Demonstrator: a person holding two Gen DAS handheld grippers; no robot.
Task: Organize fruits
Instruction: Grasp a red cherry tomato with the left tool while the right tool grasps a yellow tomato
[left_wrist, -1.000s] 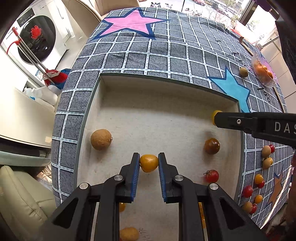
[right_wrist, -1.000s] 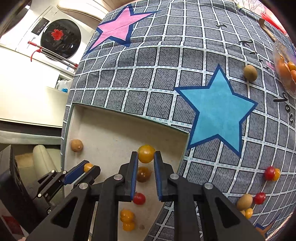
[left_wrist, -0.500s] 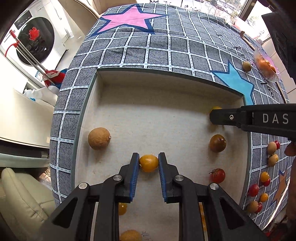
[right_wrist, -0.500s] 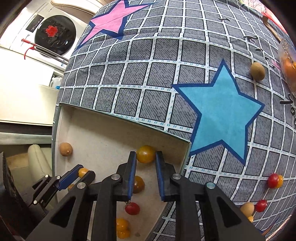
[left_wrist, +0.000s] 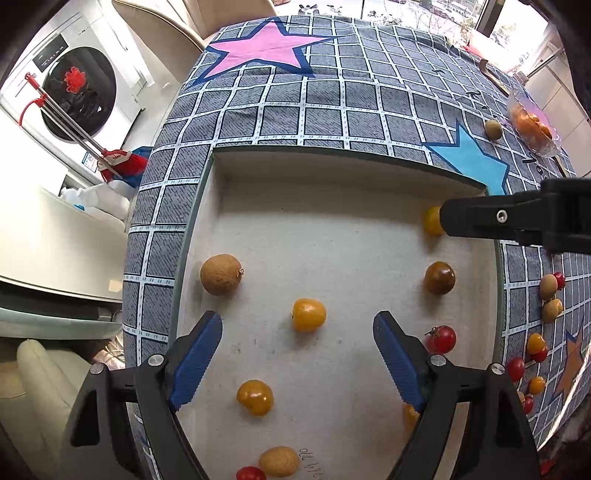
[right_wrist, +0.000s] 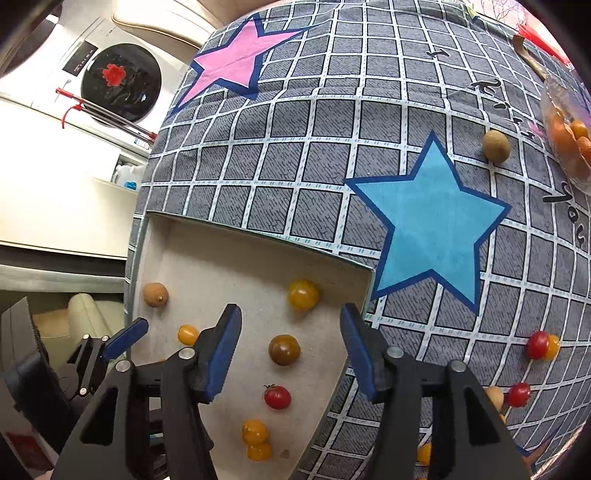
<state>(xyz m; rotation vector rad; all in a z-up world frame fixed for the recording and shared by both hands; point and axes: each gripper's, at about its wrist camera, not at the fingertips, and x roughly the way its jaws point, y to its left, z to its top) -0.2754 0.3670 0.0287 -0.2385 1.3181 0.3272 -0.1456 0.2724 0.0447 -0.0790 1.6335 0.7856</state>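
Note:
A shallow beige tray (left_wrist: 332, 206) (right_wrist: 221, 266) lies on the star tablecloth. My left gripper (left_wrist: 297, 336) is open over the tray; a yellow tomato (left_wrist: 308, 314) (right_wrist: 187, 334) lies free between its jaws. My right gripper (right_wrist: 290, 332) is open at the tray's far right corner, and another yellow tomato (right_wrist: 303, 294) (left_wrist: 431, 220) lies just beyond its fingertips. The tray also holds a brown longan (left_wrist: 221, 274) (right_wrist: 156, 294), a dark tomato (left_wrist: 439, 277) (right_wrist: 284, 349), a red tomato (left_wrist: 440, 339) (right_wrist: 277, 397) and more yellow tomatoes (left_wrist: 255, 397) (right_wrist: 255, 437).
Loose tomatoes and longans (left_wrist: 548, 295) (right_wrist: 541, 345) lie on the cloth right of the tray. One longan (right_wrist: 496, 146) sits by a clear bowl of orange fruit (right_wrist: 569, 140) at the far right. A washing machine (left_wrist: 79, 92) stands beyond the table's left edge.
Both grippers have opened and let go of their yellow tomatoes, which now lie on the tray floor. Both grippers came lower over the tray.

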